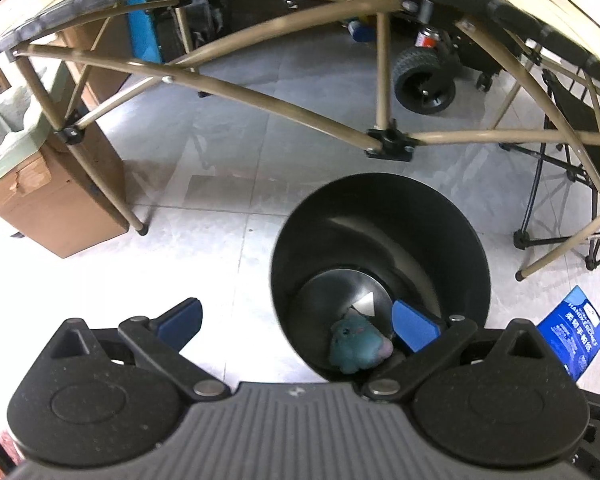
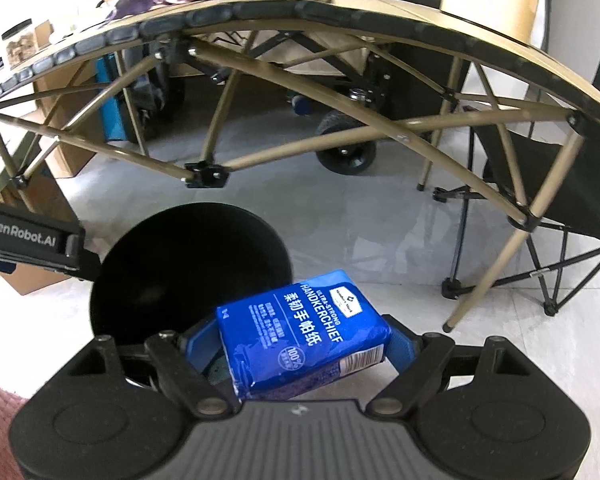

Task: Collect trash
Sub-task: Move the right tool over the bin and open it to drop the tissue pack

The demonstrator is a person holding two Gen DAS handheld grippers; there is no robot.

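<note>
right gripper (image 2: 300, 344) pinching a blue plastic handkerchief pack (image 2: 300, 334) beside the round black plastic bin (image 2: 188, 264), left gripper (image 1: 296, 320) hanging spread and empty over the bin's rim

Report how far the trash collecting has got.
Done: a small blue plush toy already lies at the bottom of the black bin.
In hand: the right gripper is shut on a blue handkerchief pack, held at the bin's rim.
Left: dropping that pack in. The left gripper is open and empty above the bin.
</note>
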